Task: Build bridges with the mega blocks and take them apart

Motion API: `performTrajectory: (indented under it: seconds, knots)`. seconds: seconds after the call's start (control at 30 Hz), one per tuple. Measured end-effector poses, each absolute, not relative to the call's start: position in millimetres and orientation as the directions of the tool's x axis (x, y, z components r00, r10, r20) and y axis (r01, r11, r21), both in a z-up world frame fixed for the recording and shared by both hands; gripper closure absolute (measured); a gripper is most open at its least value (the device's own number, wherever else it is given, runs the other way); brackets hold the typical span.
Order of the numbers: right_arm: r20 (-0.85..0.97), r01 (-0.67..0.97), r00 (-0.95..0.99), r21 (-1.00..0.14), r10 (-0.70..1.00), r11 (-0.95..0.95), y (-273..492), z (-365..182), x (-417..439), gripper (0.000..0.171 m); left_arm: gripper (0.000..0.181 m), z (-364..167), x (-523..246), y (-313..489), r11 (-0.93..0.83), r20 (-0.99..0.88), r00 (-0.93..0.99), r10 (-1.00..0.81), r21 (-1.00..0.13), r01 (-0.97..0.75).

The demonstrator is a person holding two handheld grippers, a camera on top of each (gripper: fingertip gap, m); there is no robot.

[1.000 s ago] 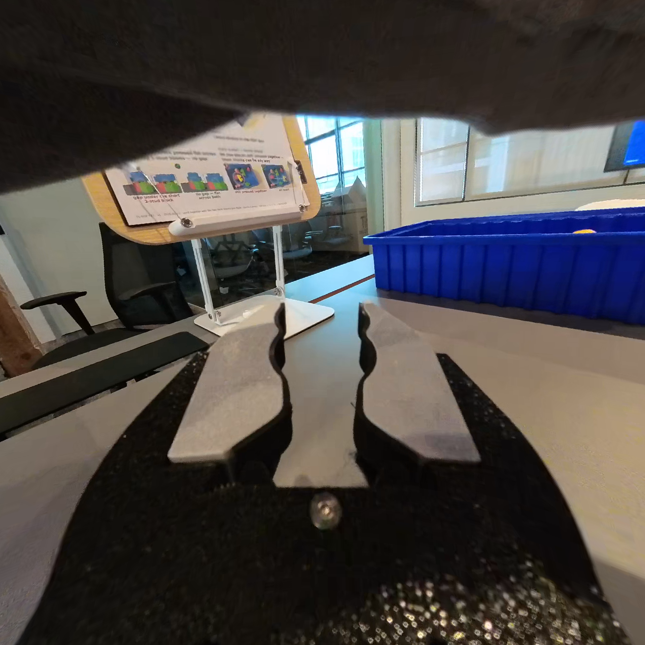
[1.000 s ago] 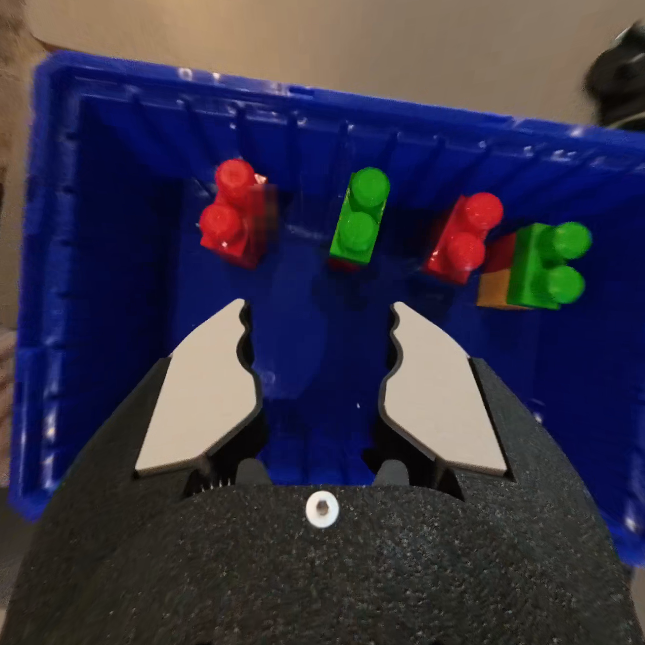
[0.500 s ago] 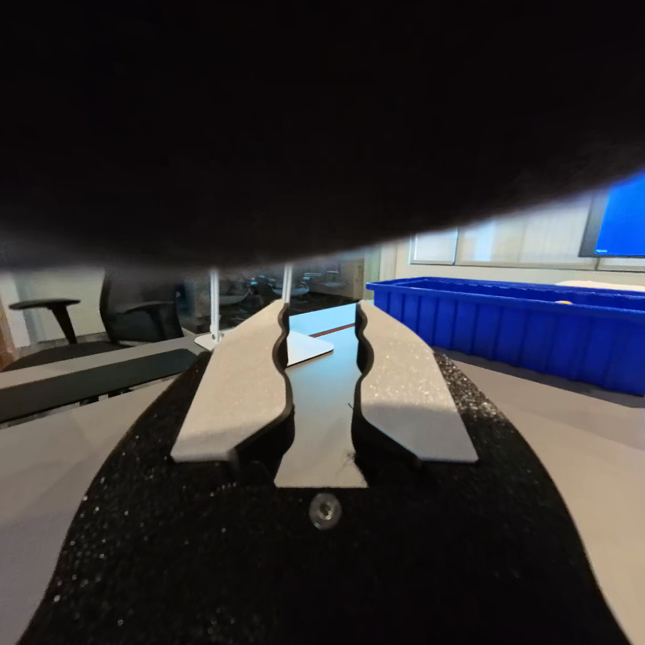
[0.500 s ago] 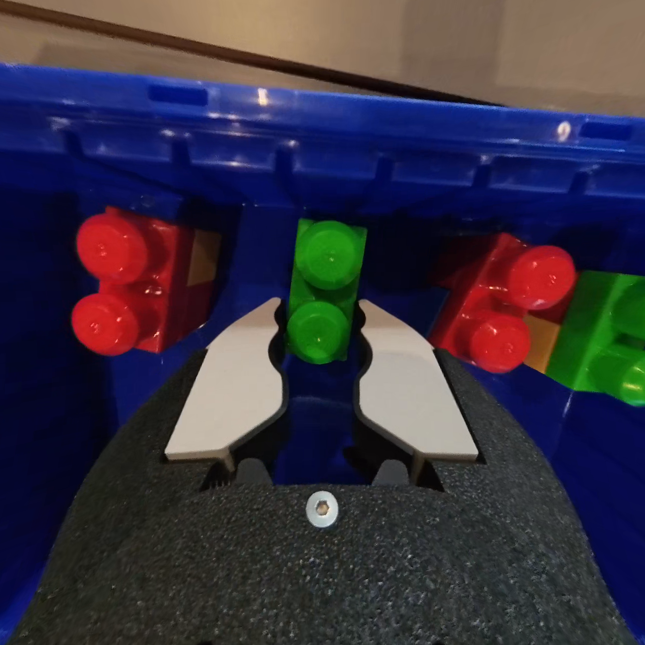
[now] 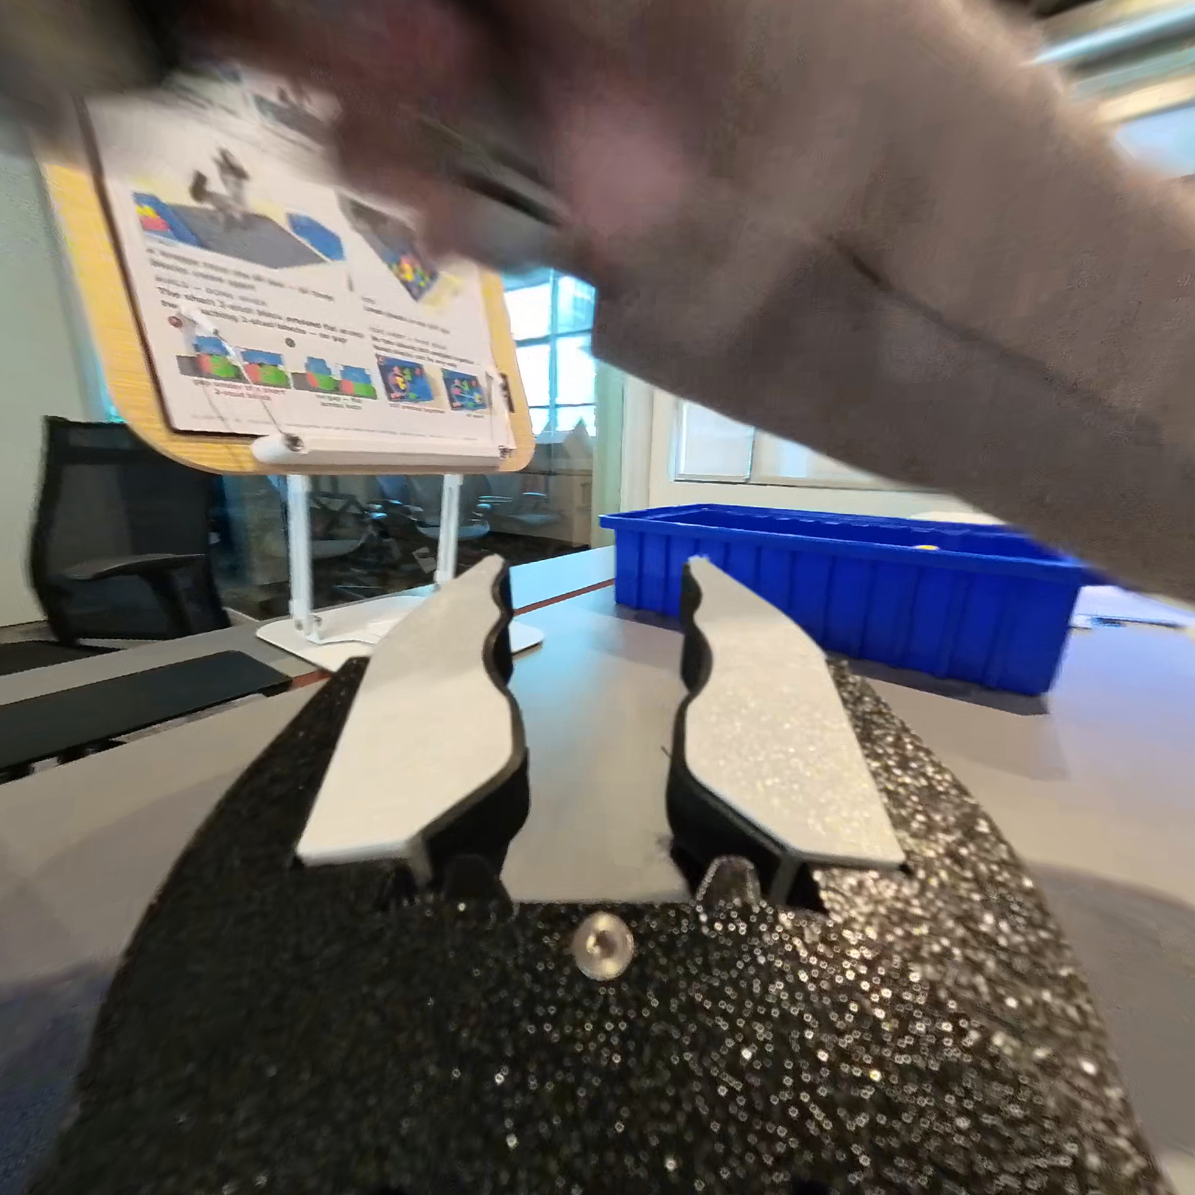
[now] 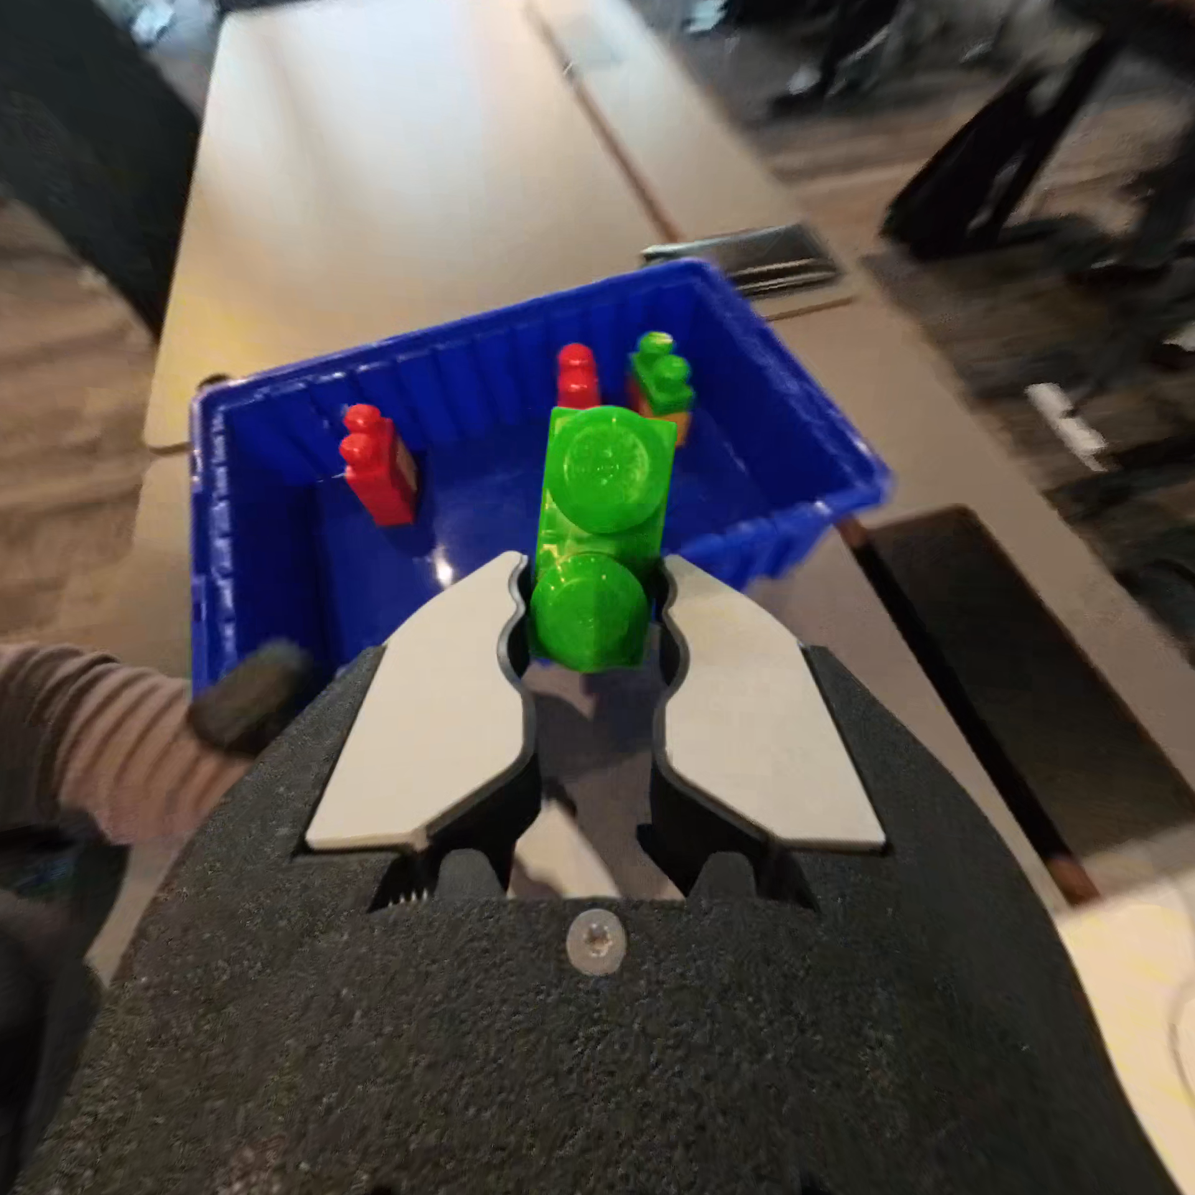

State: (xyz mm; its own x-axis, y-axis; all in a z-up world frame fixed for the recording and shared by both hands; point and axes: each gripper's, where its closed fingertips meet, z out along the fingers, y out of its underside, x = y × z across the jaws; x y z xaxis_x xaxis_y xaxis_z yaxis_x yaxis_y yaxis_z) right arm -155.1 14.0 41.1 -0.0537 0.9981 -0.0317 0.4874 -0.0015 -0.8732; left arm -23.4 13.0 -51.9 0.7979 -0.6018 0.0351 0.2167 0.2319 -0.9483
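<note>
In the right wrist view my right gripper (image 6: 590, 569) is shut on a green two-stud block (image 6: 601, 517) and holds it raised above the blue bin (image 6: 782, 472). In the bin stand a red block (image 6: 378, 465) at the left, another red block (image 6: 577, 383) and a green block on an orange one (image 6: 663, 381) at the far wall. In the left wrist view my left gripper (image 5: 595, 575) is open and empty, low over the grey table (image 5: 970, 776). A second blue bin (image 5: 840, 595) stands ahead to its right.
An instruction sheet on a wooden stand (image 5: 310, 310) stands ahead left of the left gripper. A blurred grey sleeve (image 5: 873, 258) crosses the top of the left wrist view. A sleeve and hand (image 6: 129, 731) show at the left of the right wrist view. Office chairs (image 5: 123, 537) stand beyond the table. One gripper's finger ends stand about 15 cm off the other's.
My right gripper closed on the green block inside the bin and lifted it up and out. The arm over the left wrist view moved, uncovering the instruction stand. The left gripper stayed open.
</note>
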Motion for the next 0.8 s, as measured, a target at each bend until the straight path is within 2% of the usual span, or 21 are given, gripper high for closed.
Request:
performTrajectory:
  seconds: [0.17, 0.3, 0.4, 0.57, 0.63, 0.67, 0.73, 0.8]
  knots:
    - [-0.051, 0.343, 0.142, -0.934, 0.988, -0.098, 32, 11, -17, 0.135, 0.104, -50, -14, 10, 0.146, 0.128, 0.686, -0.717, -0.934, 0.326]
    - [-0.087, 0.276, 0.08, -0.955, 0.993, -0.106, 5, -29, 43, 0.135, 0.091, -48, -1, 2, 0.096, 0.142, 0.587, -0.797, -0.93, 0.355]
    - [-0.12, 0.19, -0.009, -0.975, 0.993, -0.116, -13, -42, 58, 0.135, 0.091, -52, 20, -8, 0.001, 0.172, 0.46, -0.871, -0.936, 0.352]
    - [-0.15, 0.119, -0.112, -0.983, 0.982, -0.136, -30, -57, 56, 0.136, 0.103, -62, 45, -22, -0.102, 0.192, 0.312, -0.93, -0.953, 0.284]
    - [-0.147, 0.128, -0.135, -0.983, 0.98, -0.13, -34, -61, 53, 0.136, 0.118, -65, 51, -28, -0.102, 0.173, 0.282, -0.944, -0.963, 0.248]
    - [-0.158, 0.117, -0.149, -0.983, 0.976, -0.142, -35, -60, 53, 0.136, 0.136, -64, 51, -30, -0.103, 0.172, 0.273, -0.946, -0.963, 0.25]
    - [-0.208, 0.109, -0.202, -0.976, 0.957, -0.189, -40, -59, 56, 0.136, 0.145, -64, 51, -34, -0.182, 0.233, 0.198, -0.952, -0.952, 0.245]
    - [-0.237, 0.105, -0.273, -0.971, 0.932, -0.216, -46, -57, 63, 0.136, 0.145, -64, 55, -41, -0.248, 0.276, 0.11, -0.955, -0.944, 0.217]
